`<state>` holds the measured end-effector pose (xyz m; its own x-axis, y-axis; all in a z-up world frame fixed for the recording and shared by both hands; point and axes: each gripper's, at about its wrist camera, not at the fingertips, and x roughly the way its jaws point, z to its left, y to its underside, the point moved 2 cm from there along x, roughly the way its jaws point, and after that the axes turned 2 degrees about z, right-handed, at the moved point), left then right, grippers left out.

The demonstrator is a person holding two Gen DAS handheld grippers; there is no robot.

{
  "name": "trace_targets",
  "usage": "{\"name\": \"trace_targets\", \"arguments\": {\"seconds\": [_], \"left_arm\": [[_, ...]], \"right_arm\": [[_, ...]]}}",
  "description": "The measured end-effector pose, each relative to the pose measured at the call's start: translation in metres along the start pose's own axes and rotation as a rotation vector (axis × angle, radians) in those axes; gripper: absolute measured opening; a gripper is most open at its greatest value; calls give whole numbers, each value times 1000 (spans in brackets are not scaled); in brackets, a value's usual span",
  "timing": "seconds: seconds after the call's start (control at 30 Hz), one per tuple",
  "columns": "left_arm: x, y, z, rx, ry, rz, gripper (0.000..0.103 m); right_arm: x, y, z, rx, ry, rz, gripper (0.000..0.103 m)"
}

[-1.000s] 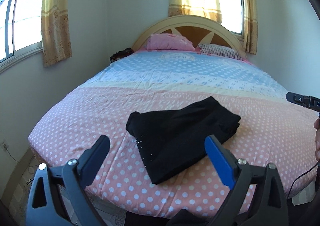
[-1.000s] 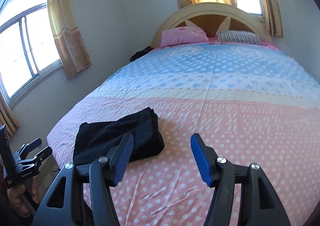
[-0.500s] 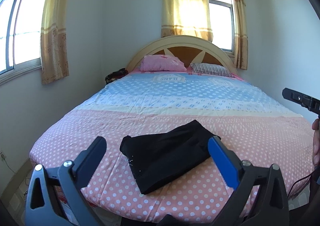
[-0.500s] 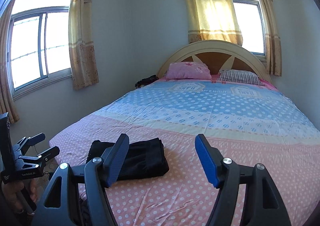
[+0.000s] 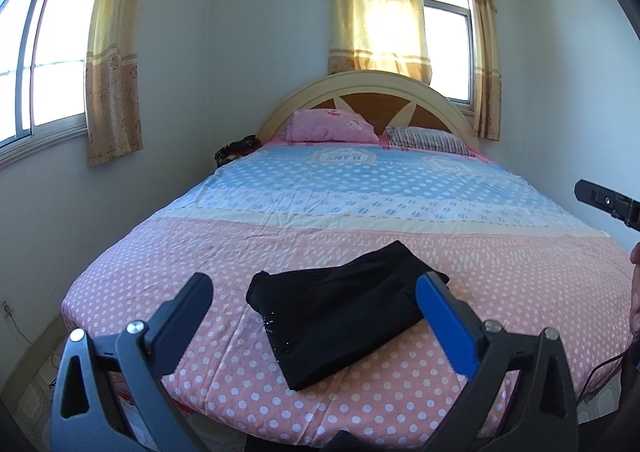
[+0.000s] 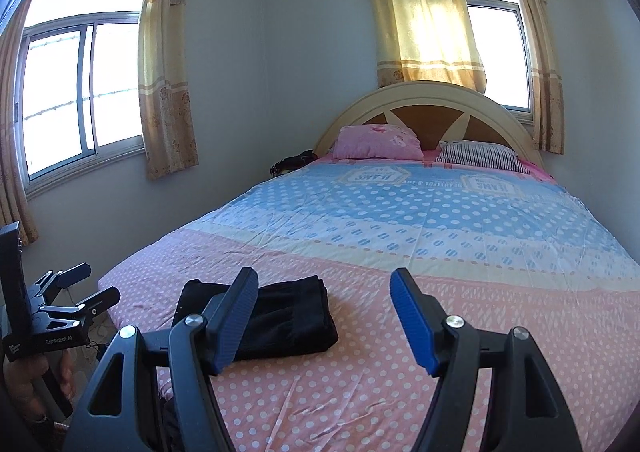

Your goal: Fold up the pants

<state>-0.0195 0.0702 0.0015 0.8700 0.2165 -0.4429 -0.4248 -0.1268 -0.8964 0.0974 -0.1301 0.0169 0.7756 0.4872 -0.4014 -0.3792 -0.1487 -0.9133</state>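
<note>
- The black pants (image 5: pixel 344 316) lie folded into a compact bundle on the pink polka-dot end of the bedsheet (image 5: pixel 360 211), near the foot edge of the bed.
- The left tongs (image 5: pixel 314 308) are spread wide and hold nothing; in the left wrist view the pants sit between and just beyond the two fingertips, apart from both.
- The right tongs (image 6: pixel 324 312) are also spread and empty; in the right wrist view the pants (image 6: pixel 280 320) lie beyond and to the left of them, partly hidden behind the left finger.
- Far beyond both tongs, a pink pillow (image 5: pixel 332 126) and a striped pillow (image 5: pixel 428 139) rest against the arched headboard (image 5: pixel 372 85).
- Yellow curtains (image 6: pixel 424 11) hang above the headboard.
</note>
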Motion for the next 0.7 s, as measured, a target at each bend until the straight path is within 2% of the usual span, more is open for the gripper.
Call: {"name": "trace_targets", "arguments": {"seconds": [0.7], "left_arm": [[2, 0, -6, 28, -18, 15, 103]], "right_arm": [[1, 3, -1, -4, -1, -7, 70]]}}
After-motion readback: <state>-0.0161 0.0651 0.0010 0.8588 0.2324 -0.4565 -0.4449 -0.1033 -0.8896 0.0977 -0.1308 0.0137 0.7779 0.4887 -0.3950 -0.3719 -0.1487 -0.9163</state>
